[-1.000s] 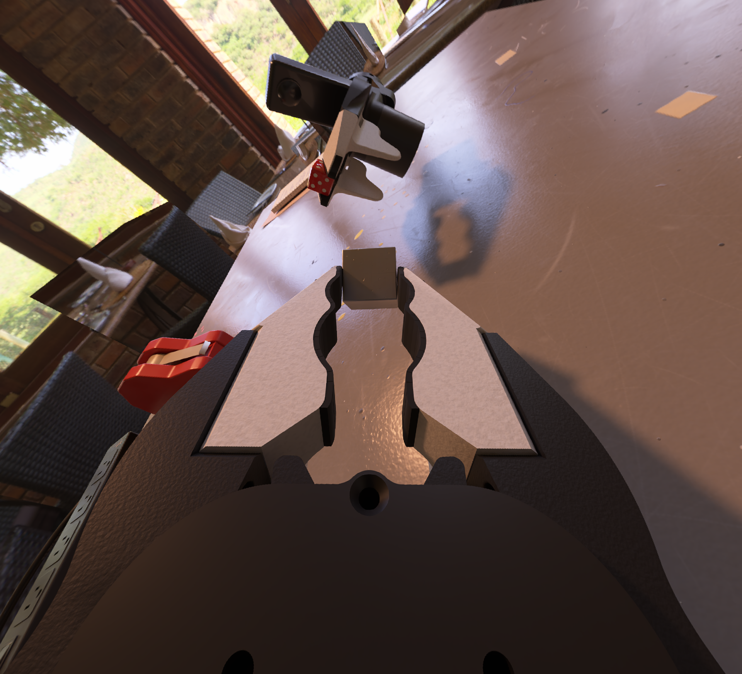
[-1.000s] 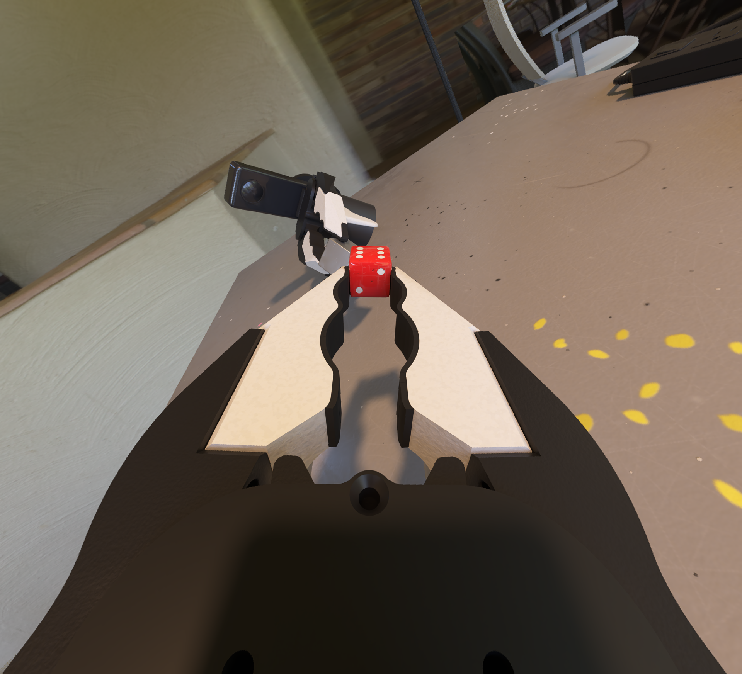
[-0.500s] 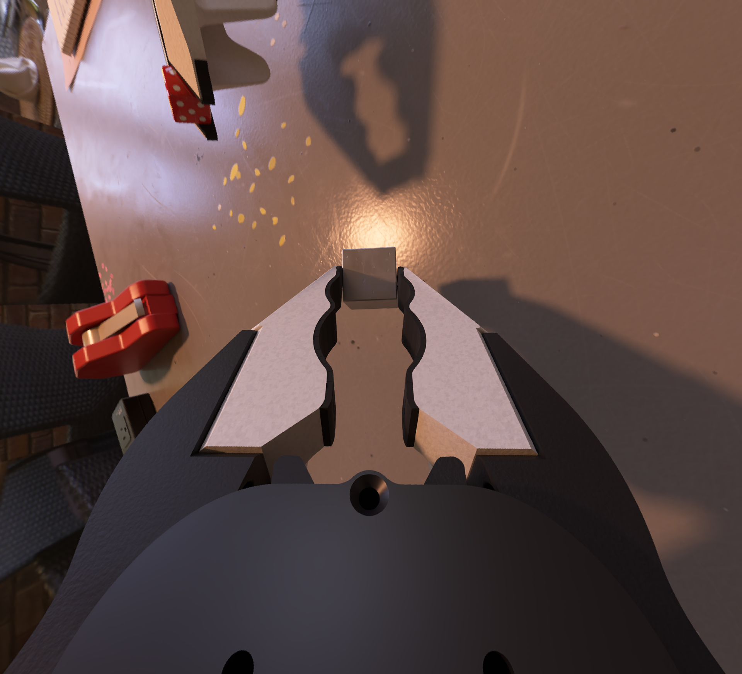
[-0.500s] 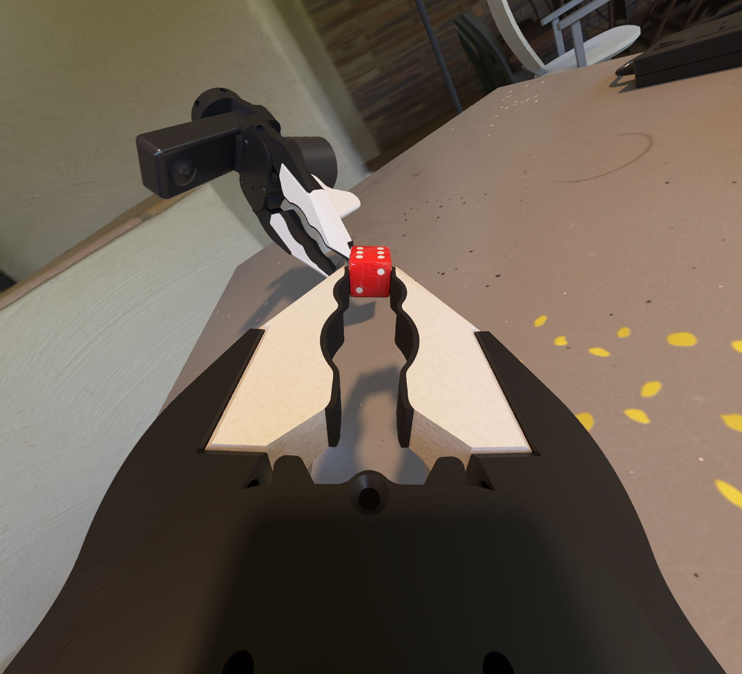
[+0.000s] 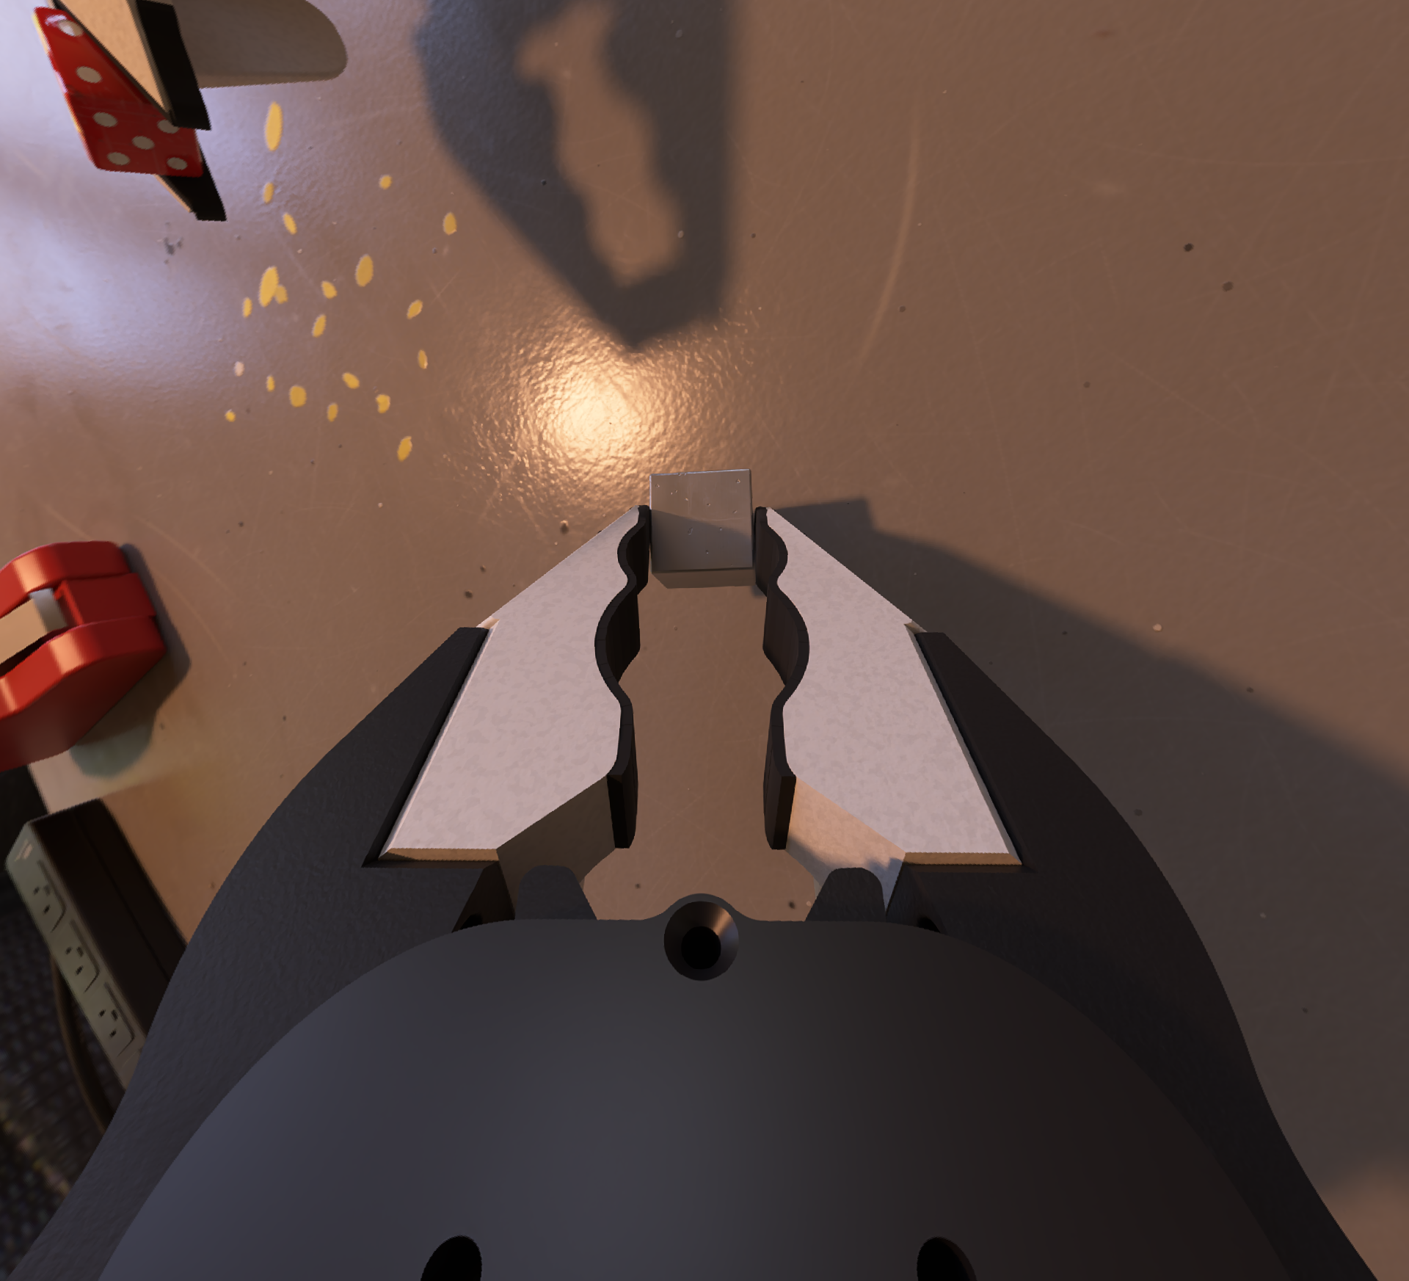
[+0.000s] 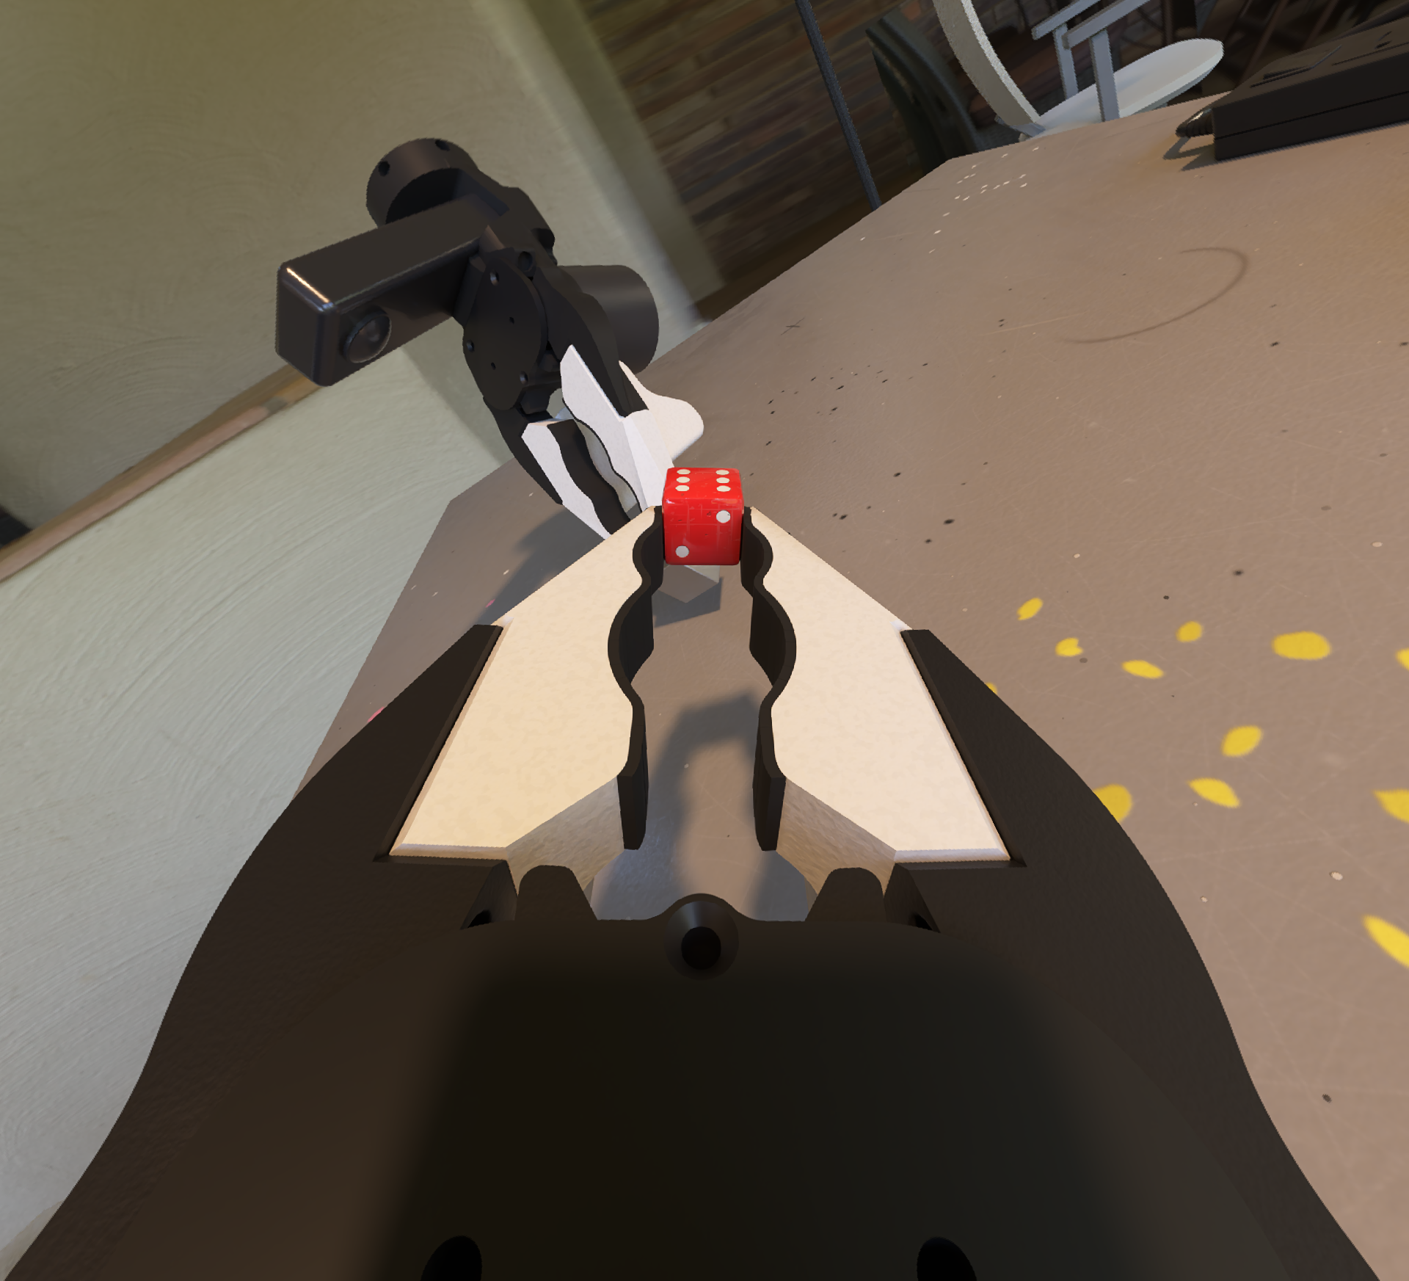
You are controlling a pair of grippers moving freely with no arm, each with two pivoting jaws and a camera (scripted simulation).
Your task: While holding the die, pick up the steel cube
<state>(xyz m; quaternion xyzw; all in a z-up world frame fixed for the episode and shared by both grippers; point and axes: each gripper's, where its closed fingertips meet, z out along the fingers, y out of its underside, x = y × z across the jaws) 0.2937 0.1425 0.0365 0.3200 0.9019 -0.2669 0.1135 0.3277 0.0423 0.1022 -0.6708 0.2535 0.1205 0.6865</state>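
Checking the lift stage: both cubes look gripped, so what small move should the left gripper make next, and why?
Probably a short straight lift. The left gripper has its jaws shut on the steel cube, apparently still close to the table, while the right gripper holds the red die clear.

Left gripper [image 5: 701, 531]: pointed steeply down at the table, fingertips closed on the cube [image 5: 700, 520], which sits right at the tips. Right gripper [image 6: 701, 520]: tilted lower and more level, tips clamped on the die [image 6: 701, 516]. The two grippers sit close together, tips near each other.
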